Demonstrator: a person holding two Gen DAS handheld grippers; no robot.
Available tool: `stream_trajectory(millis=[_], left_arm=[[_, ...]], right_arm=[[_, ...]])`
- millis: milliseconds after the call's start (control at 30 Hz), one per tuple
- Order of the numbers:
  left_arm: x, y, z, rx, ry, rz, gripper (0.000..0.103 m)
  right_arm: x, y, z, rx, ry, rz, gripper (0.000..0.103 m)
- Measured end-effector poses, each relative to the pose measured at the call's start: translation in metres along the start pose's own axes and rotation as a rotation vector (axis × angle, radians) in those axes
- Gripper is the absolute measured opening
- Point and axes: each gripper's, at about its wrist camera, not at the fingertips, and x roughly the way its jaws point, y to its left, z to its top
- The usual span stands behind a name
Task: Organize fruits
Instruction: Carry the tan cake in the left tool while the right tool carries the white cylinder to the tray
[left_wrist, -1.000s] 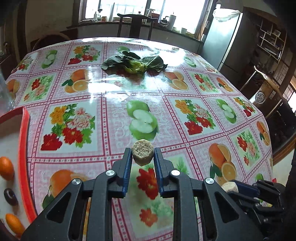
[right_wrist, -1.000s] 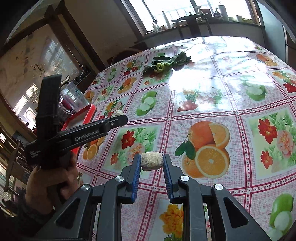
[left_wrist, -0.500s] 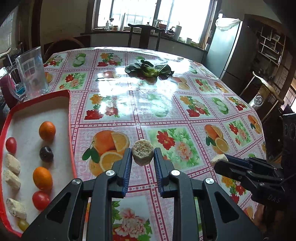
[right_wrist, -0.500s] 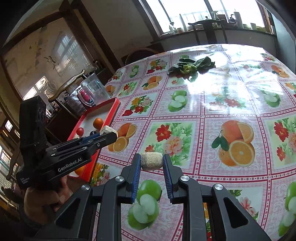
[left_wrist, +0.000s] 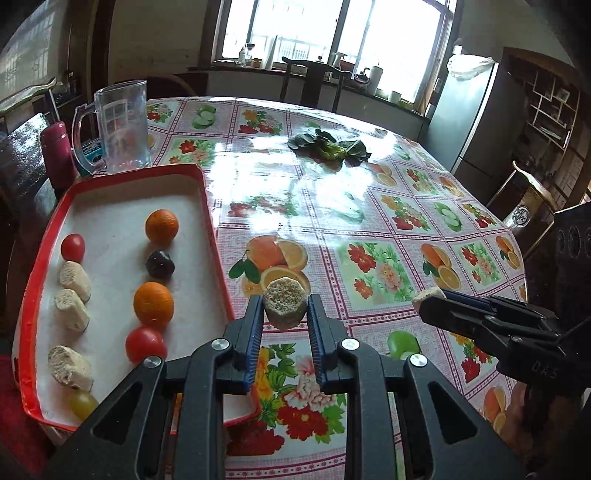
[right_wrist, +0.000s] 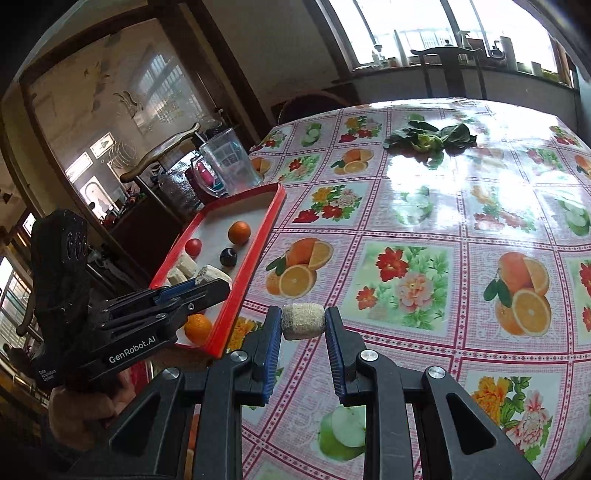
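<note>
1. My left gripper (left_wrist: 285, 314) has its fingers clamped on a pale chunk (left_wrist: 285, 303), gripped across its flat sides, cut face towards the camera. It hangs above the surface (left_wrist: 369, 206), just right of the tray (left_wrist: 212, 221).
2. My right gripper (right_wrist: 303, 325) grips a second chunk (right_wrist: 303, 320) end to end, held crosswise over the surface, near the tray's right rim.
3. Both pieces look like peeled sugarcane, though I can't be sure: fibrous, rough, stiff and light. I judge the coarse skin gives the pads good bite, so slipping is unlikely; the fingers show no dent in either piece.
4. Taking hold across the short flats, as on the left, seems the steadier grip. The end-to-end hold on the right spans the long axis, so the piece may pivot if knocked.
5. In the tray, three like chunks (left_wrist: 72, 306) lie in a column on the left, with oranges (left_wrist: 161, 225), tomatoes (left_wrist: 72, 246) and a dark fruit (left_wrist: 160, 264) beside them. These round ones will roll if nudged.
6. I judge the open slots lie in the chunk column, so I should lower gently and release low.
</note>
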Motion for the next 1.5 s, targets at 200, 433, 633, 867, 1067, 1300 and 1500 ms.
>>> stream_trajectory(millis=[200,433,633,867,1067,1300,1500], left_arm=[[-0.012,0.025,-0.010,-0.040,-0.005,0.026,0.021],[-0.022,0.047,-0.023,-0.075,-0.008,0.048,0.021],[-0.029,0.063,-0.031,-0.098,-0.009,0.059,0.021],[-0.040,0.075,-0.036,-0.111,-0.019,0.067,0.021],[-0.054,0.093,-0.041,-0.145,-0.040,0.067,0.021],[-0.072,0.120,-0.049,-0.194,-0.055,0.096,0.021],[-0.077,0.143,-0.053,-0.237,-0.060,0.135,0.021]], right_arm=[[0.012,0.024,0.000,-0.036,0.019,0.027,0.024],[0.024,0.050,-0.003,-0.073,0.043,0.052,0.024],[0.032,0.065,-0.005,-0.095,0.063,0.064,0.024],[0.040,0.081,-0.005,-0.120,0.080,0.079,0.024],[0.053,0.092,-0.004,-0.132,0.099,0.094,0.024],[0.064,0.101,-0.004,-0.147,0.113,0.103,0.024],[0.073,0.101,0.000,-0.146,0.119,0.094,0.024]])
